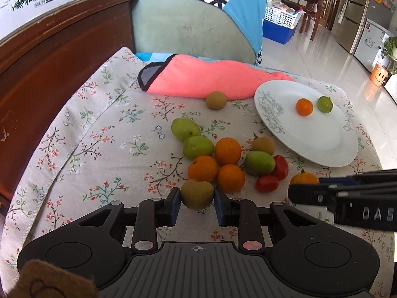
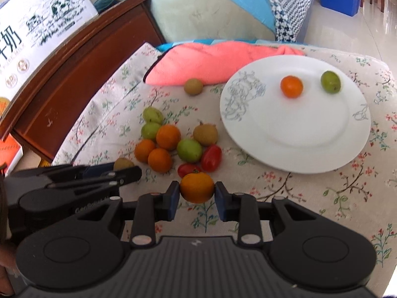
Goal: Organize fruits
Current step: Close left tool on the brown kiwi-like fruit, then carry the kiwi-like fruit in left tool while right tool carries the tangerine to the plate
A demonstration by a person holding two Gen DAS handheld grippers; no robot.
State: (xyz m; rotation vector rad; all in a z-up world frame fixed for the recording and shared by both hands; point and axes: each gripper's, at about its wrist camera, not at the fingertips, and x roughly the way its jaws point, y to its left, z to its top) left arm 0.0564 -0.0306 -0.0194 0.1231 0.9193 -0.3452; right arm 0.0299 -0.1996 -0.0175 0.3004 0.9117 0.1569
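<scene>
Left wrist view: left gripper point(image 1: 197, 195) pinches brownish-green fruit point(image 1: 196, 193) at near edge of loose pile point(image 1: 223, 156) on floral cloth point(image 1: 99, 136). White plate point(image 1: 322, 149) far right holds only small orange point(image 1: 304, 107) and green fruit point(image 1: 324, 104).

Right wrist view: right gripper point(image 2: 197, 190) pinches orange fruit point(image 2: 196, 190) just near pile. Judgement: task early; two plated, two gripped, about a dozen left on cloth, one brown fruit point(image 2: 193, 86) apart by pink towel point(image 2: 211, 62).
</scene>
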